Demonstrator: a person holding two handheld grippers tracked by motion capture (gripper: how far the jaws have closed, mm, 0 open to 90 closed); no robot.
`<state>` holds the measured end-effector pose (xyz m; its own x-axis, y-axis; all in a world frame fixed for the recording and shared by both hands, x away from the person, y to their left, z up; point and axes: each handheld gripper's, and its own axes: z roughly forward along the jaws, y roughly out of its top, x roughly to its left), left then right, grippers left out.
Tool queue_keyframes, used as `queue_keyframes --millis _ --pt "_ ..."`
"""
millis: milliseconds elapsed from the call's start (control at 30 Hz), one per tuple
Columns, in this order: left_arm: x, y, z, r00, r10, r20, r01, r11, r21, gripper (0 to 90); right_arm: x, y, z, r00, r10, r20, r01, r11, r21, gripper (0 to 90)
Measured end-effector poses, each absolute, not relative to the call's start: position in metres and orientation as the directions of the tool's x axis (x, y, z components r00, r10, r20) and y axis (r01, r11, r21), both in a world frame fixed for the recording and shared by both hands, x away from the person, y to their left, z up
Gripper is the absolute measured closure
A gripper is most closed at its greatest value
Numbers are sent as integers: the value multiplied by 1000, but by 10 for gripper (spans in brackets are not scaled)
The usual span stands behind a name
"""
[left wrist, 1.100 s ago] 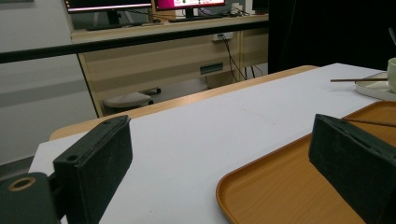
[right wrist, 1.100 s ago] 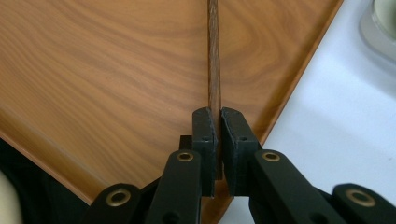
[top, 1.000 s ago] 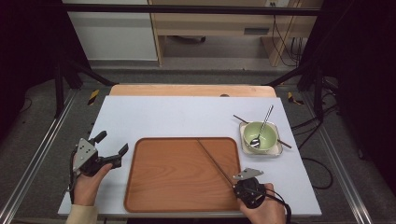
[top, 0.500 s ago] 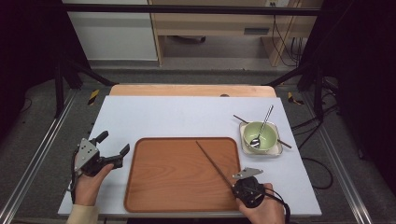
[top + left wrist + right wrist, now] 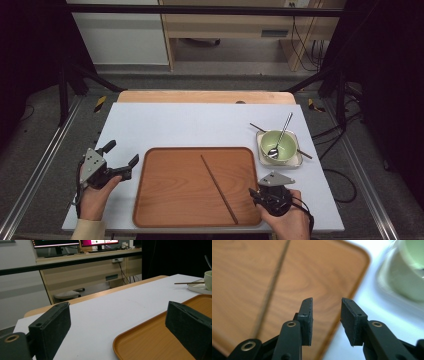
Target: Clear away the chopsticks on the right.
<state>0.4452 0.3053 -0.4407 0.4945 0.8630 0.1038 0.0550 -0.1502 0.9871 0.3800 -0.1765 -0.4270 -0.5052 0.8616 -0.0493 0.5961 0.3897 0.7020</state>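
A brown wooden tray [image 5: 170, 195] lies at the table's near middle. One dark chopstick [image 5: 219, 189] rests diagonally on it. My right gripper [image 5: 254, 194] hovers over the tray's near right corner, just right of the chopstick's near end. Its jaws have just been opening, and in the right gripper view the gripper [image 5: 327, 302] has nothing between them, with the chopstick [image 5: 272, 287] off to their left. My left gripper [image 5: 122, 153] stands wide open and empty left of the tray. A green bowl [image 5: 278, 145] with a spoon [image 5: 282, 132] sits at the right.
The bowl stands on a white square dish [image 5: 296, 161], and a second chopstick [image 5: 257, 127] lies across that dish behind it. In the left gripper view the tray's rim [image 5: 140, 332] is between the jaws. The white tabletop [image 5: 200, 125] stretches beyond the tray.
The right gripper's jaws have opened and let go of the chopstick. Its near end has dropped onto the tray and swung left of the gripper. The left gripper has kept still.
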Motion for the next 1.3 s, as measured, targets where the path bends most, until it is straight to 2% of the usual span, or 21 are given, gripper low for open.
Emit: queue_keyframes --millis 133,433,567,700,933,1067,1167,1300 --pt "445 306 -441 493 864 103 56 -150 987 59 388 -194 -412 -454 887 -88 552 357 753 580" --pt "445 306 -440 493 863 107 56 -154 986 59 402 -231 -399 -369 916 -158 523 345 779 507" --pt "445 306 -440 492 864 107 56 -154 986 59 406 -247 -395 -345 920 -185 510 349 786 501" --pt "445 306 -440 493 864 108 57 -155 986 61 419 -281 -388 -300 927 -224 499 353 792 520" --pt "445 305 -440 489 865 112 56 -160 986 63 446 -317 -398 -342 908 -241 525 397 752 518" --pt "445 306 -441 490 864 114 63 -166 984 63 463 -334 -410 -381 889 -255 546 439 714 561" --pt "446 305 -443 491 863 115 68 -170 983 63 479 -349 -423 -419 880 -224 576 448 684 611" --pt "446 304 -444 494 861 120 71 -177 982 64 488 -355 -431 -440 876 -197 608 452 653 633"
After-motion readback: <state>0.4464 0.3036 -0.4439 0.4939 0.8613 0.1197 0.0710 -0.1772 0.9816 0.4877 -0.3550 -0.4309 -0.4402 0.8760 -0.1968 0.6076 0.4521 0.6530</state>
